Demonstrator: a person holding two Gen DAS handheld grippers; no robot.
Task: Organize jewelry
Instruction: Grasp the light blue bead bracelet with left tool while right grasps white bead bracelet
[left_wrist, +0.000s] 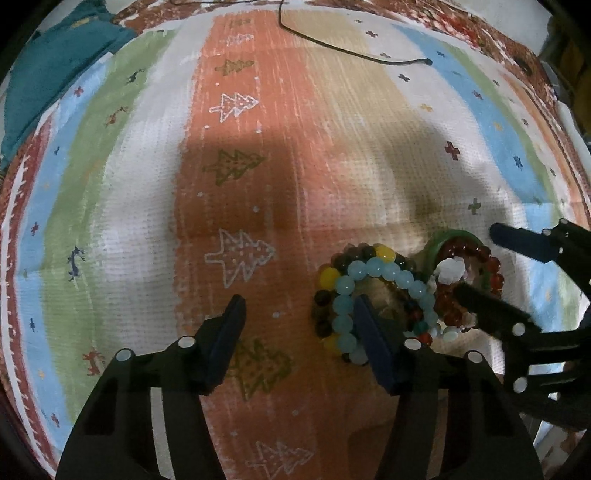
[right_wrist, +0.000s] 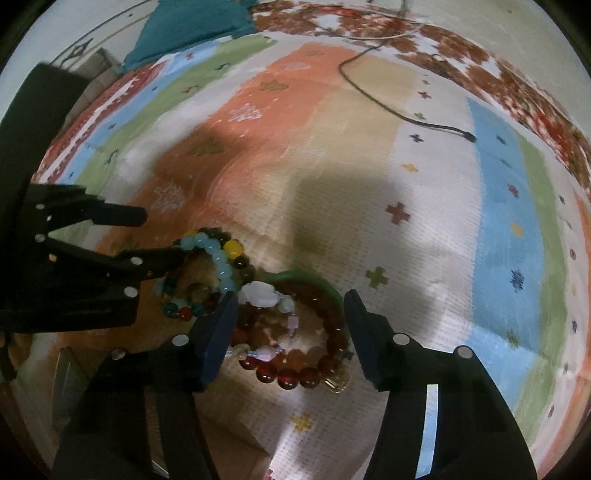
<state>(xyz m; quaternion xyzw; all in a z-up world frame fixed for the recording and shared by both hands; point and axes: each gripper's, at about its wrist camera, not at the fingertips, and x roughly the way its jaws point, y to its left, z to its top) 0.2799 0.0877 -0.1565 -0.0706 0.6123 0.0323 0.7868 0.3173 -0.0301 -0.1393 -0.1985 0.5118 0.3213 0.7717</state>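
Observation:
Two heaps of bead bracelets lie on a striped cloth. The left heap holds a pale blue bead bracelet (left_wrist: 384, 275) (right_wrist: 218, 258) and a dark one with yellow beads (left_wrist: 328, 278). The right heap holds a red bead bracelet (left_wrist: 487, 269) (right_wrist: 295, 374), a green bangle (left_wrist: 436, 243) (right_wrist: 317, 280) and a white charm (left_wrist: 450, 269) (right_wrist: 260, 293). My left gripper (left_wrist: 299, 317) (right_wrist: 162, 236) is open, its right finger resting in the left heap. My right gripper (right_wrist: 290, 314) (left_wrist: 476, 262) is open and straddles the right heap.
The striped cloth (left_wrist: 129, 206) with tree and cross patterns covers the surface. A black cable (left_wrist: 351, 51) (right_wrist: 406, 116) lies across the far part. A teal cloth (left_wrist: 55, 74) (right_wrist: 192, 26) sits at the far left.

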